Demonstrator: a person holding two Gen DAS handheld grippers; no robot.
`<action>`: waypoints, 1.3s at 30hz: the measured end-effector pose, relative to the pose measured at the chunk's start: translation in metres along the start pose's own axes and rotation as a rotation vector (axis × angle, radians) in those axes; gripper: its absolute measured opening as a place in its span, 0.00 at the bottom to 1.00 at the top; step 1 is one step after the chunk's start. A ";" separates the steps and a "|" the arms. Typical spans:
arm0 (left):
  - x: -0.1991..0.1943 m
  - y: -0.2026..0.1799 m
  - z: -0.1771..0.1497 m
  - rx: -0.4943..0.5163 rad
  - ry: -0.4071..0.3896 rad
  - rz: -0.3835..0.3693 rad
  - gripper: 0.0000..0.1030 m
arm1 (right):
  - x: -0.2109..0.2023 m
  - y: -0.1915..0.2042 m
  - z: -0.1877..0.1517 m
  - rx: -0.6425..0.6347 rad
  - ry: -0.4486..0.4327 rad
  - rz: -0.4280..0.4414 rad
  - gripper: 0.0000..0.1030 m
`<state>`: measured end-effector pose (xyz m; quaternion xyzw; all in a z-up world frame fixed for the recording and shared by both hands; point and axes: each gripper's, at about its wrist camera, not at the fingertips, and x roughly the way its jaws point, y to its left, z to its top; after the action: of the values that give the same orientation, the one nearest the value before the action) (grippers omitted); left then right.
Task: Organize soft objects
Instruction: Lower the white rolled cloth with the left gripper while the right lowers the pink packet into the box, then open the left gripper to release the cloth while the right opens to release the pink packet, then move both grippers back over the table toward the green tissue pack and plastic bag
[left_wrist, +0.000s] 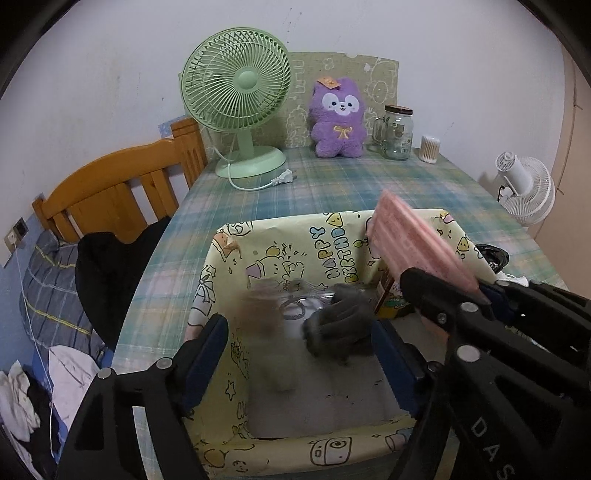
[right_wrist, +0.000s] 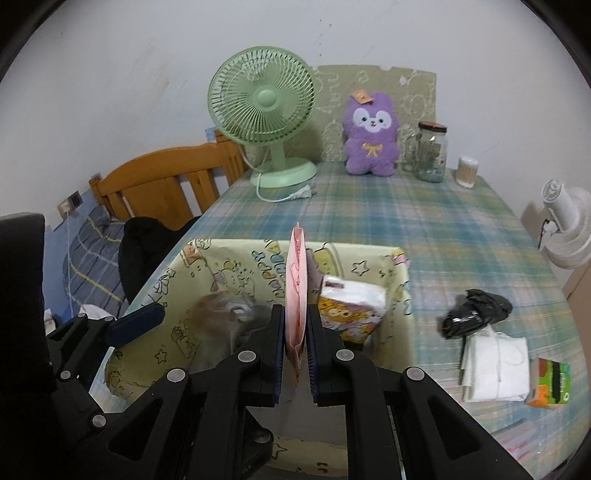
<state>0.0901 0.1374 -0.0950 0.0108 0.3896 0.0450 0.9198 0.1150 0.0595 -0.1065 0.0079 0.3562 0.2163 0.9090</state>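
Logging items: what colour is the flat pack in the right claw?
Pink pack, clearest in the left wrist view; right claw grips it.

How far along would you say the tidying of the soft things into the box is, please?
Partly done. The yellow box already holds a grey glove and a tissue pack. The right gripper is holding a pink pack over the box; the left gripper is open. Still on the table: a black bag and white cloth.

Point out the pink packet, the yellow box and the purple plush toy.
pink packet (right_wrist: 296, 280): right wrist view, on its upper edge above the fingers.
yellow box (left_wrist: 221, 306): left wrist view, on its left inner wall.
purple plush toy (left_wrist: 339, 129): left wrist view, on its belly by the bow.
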 end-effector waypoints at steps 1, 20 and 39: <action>0.000 0.000 0.000 0.003 0.002 0.001 0.79 | 0.002 -0.001 0.000 0.004 0.009 0.011 0.13; -0.007 -0.019 0.010 0.004 -0.019 -0.047 0.90 | -0.011 -0.027 0.007 0.064 0.010 -0.019 0.71; -0.042 -0.059 0.032 0.026 -0.122 -0.087 0.95 | -0.067 -0.059 0.020 0.094 -0.093 -0.118 0.86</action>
<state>0.0885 0.0755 -0.0458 0.0086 0.3337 -0.0010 0.9427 0.1065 -0.0177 -0.0582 0.0396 0.3233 0.1450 0.9343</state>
